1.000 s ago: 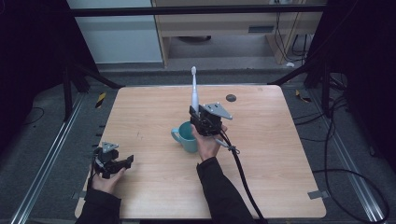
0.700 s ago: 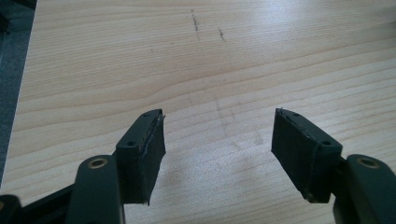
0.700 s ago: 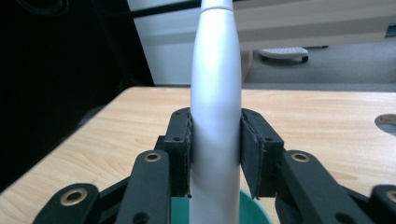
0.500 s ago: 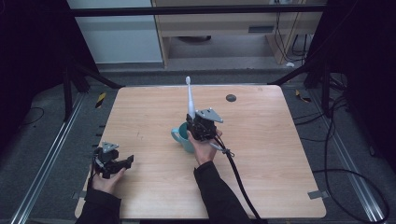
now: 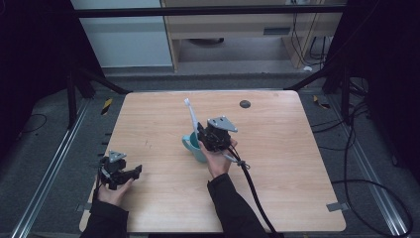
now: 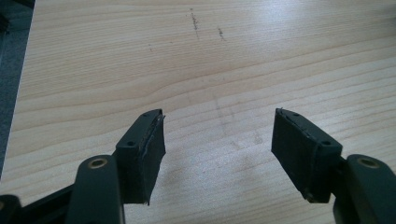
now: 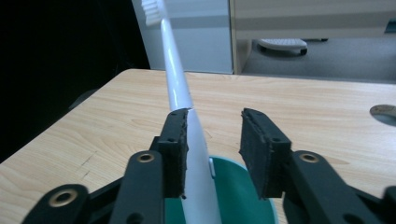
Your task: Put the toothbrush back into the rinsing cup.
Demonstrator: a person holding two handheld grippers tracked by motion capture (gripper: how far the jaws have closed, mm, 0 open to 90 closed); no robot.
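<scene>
A white toothbrush [image 5: 190,113] stands head-up in a teal cup [image 5: 192,147] near the table's middle and leans to the left. My right gripper [image 5: 202,133] hovers just over the cup. Its jaws have just been opening. In the right gripper view the toothbrush handle [image 7: 176,88] rests against the left pad, a gap separates it from the right pad of that gripper [image 7: 214,135], and the cup [image 7: 245,196] lies below. My left gripper [image 5: 134,171] sits low at the table's front left, open and empty [image 6: 219,140].
A small dark round disc [image 5: 244,104] lies on the wooden table [image 5: 297,163] at the back right, also seen in the right gripper view [image 7: 384,112]. A black cable [image 5: 252,183] trails from the right gripper toward the front edge.
My right gripper has shifted left, from beside the cup to over it. The toothbrush has sunk lower and tipped from upright to a leftward lean. The left hand has stayed put.
</scene>
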